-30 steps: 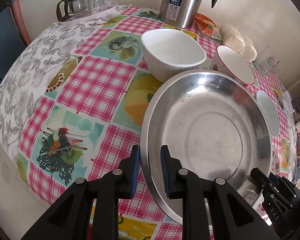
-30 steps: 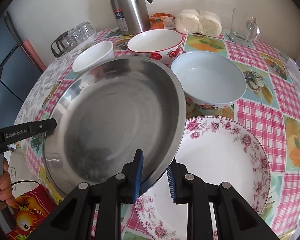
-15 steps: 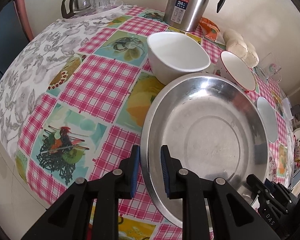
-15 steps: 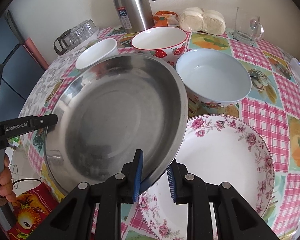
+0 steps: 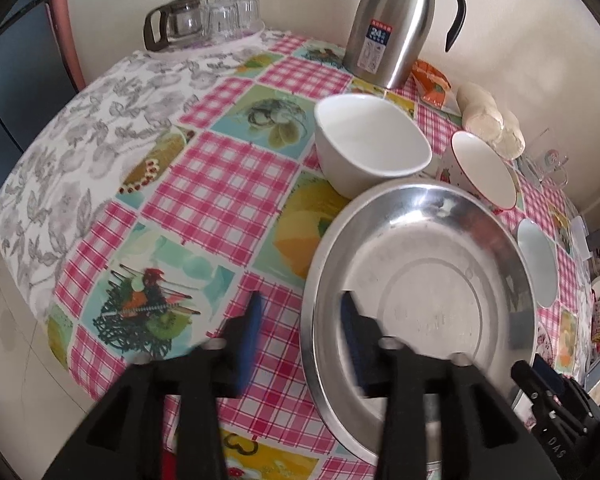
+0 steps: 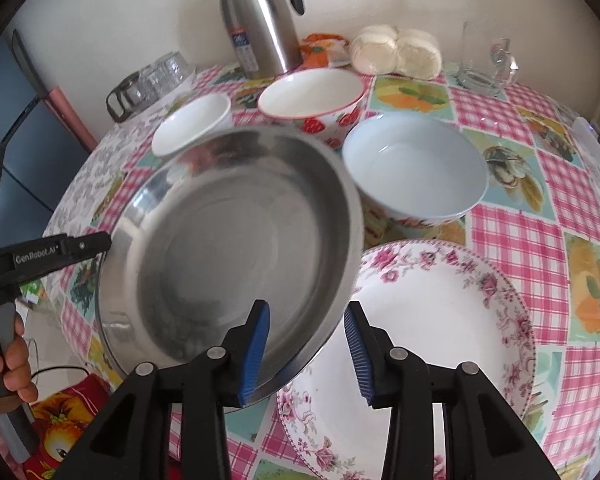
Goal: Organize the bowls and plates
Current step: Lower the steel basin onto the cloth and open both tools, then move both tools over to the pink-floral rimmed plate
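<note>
Since a second ago both your grippers, then pinched on the steel pan's rim, are opening. Left gripper (image 5: 300,336): pads clear of the steel pan (image 5: 420,280), its rim still between them; open checked tablecloth (image 5: 228,184) lies to its left. Right gripper (image 6: 308,344): jaws parting, the pan's near edge between them, overlapping the floral plate (image 6: 440,320). Behind the pan sit the white bowl (image 6: 192,124), strawberry bowl (image 6: 312,94) and blue bowl (image 6: 416,168).
</note>
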`<state>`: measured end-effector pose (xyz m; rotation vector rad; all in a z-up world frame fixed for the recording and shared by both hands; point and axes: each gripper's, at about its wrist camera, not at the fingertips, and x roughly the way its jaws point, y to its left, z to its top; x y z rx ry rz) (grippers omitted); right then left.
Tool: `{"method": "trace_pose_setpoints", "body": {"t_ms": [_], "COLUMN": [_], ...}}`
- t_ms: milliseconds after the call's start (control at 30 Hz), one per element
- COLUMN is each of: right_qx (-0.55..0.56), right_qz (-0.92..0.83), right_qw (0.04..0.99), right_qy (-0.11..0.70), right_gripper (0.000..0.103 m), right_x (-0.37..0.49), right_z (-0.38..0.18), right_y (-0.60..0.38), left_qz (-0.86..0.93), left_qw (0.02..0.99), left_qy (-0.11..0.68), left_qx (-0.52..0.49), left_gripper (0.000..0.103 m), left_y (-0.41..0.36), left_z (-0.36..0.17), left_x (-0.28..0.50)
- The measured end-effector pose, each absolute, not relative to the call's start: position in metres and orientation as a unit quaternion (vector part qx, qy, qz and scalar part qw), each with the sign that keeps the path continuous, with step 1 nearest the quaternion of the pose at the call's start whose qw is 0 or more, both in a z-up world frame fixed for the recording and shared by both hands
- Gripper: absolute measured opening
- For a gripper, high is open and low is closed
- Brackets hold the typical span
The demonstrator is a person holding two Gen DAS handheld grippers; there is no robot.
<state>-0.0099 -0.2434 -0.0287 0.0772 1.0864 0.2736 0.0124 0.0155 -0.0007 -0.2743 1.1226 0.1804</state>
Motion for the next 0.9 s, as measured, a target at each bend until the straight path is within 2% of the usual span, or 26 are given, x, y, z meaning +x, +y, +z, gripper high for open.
{"method": "trace_pose_setpoints", "body": {"t_ms": [33,100,167,233,267,367,433,600,900], "right_qx": [0.04,0.042,0.041,0.046,0.048,0.047,0.046,0.046,0.064], "right_qz": [0.126,0.11,0.097,0.091,0.088,0.081,0.078,0.071,0.048], "right_qw": [0.849,0.855,0.859,0.86,0.86,0.86,0.862,0.867,0.869], "right_qy": [0.512,0.505,0.5,0.5,0.501,0.501,0.499,0.492,0.488], "right_gripper": [0.047,0.061,0.064,0.069,0.073,0.078,0.083,0.096,0.103], "right_x": [-0.009,-0.009,-0.008,-0.007,-0.007,-0.006,-0.005,-0.007,-0.007], "right_z": [-0.027,-0.024,-0.023,-0.023,-0.023,-0.025,-0.025,-0.022,-0.022], "right_y": [-0.245,-0.249,-0.251,-0.255,-0.256,-0.259,-0.26,-0.264,-0.278], "left_qz": [0.085,0.081,0.075,0.072,0.07,0.066,0.066,0.063,0.071], "left_qw": [0.835,0.835,0.834,0.832,0.832,0.836,0.84,0.848,0.85], "left_qy": [0.528,0.53,0.536,0.543,0.545,0.541,0.537,0.525,0.521], "left_qx": [-0.128,-0.121,-0.109,-0.094,-0.084,-0.059,-0.047,-0.031,-0.03], "left_gripper": [0.063,0.066,0.068,0.078,0.081,0.082,0.092,0.094,0.095], "left_y": [0.014,0.011,0.006,0.0,-0.003,-0.011,-0.015,-0.021,-0.021], "left_z": [0.0,0.001,-0.002,-0.004,-0.006,-0.006,-0.004,-0.001,-0.001], "left_x": [0.012,0.013,0.015,0.017,0.017,0.017,0.017,0.015,0.014]}}
